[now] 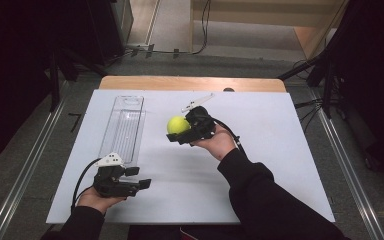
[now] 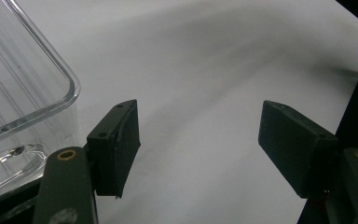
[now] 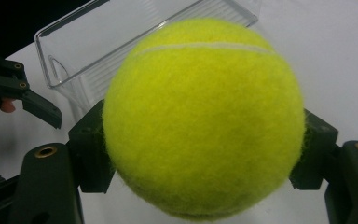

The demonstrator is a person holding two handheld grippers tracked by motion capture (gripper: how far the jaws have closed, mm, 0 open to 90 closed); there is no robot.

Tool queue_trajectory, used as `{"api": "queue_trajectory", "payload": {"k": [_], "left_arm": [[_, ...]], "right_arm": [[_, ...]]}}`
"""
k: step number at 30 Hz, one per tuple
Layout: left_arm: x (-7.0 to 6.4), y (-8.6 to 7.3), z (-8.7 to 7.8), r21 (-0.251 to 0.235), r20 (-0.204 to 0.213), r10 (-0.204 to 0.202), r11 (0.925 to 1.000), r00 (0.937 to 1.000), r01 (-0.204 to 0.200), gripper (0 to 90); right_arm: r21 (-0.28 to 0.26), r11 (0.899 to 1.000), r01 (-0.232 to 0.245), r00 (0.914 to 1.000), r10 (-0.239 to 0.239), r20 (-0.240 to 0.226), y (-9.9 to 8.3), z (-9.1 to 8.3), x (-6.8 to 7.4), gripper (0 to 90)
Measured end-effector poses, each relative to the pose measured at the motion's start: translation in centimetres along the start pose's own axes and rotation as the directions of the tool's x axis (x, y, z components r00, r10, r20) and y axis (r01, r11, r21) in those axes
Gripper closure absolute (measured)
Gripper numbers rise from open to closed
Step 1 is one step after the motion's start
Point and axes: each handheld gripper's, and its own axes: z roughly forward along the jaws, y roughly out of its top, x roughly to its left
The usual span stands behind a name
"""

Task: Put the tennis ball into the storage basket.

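right gripper (image 1: 176, 134): fingers pinched the tennis ball (image 1: 178, 124) above the desk (image 1: 260, 165) | left gripper (image 1: 141, 178): fingers spread wide, empty, near the clear tray (image 1: 124, 125)

Table: white top (image 1: 280, 165), wooden strip (image 1: 190, 83) along its far edge
Floor: grey carpet (image 1: 80, 100), metal rails (image 1: 25, 170) at both sides
Surroundings: dark, black stands (image 1: 325, 70), cables (image 1: 205, 30) beyond the far edge

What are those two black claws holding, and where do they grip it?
The right gripper pinches a fuzzy yellow-green tennis ball at its two opposite sides. The left gripper is open, holding nothing.
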Motion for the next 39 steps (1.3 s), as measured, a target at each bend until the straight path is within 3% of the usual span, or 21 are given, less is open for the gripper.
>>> {"api": "queue_trajectory", "payload": {"k": [12,39], "left_arm": [[0.1,0.0,0.0,-0.003,0.007,-0.005,1.0,1.0,0.005,30.0],[0.0,0.0,-0.1,-0.004,0.004,0.005,1.0,1.0,-0.005,30.0]], "right_arm": [[0.008,1.0,-0.009,0.9999,0.009,-0.008,1.4,1.2,0.2,23.4],[0.008,1.0,0.022,0.9996,-0.022,-0.02,4.3,3.5,1.3,23.5]]}}
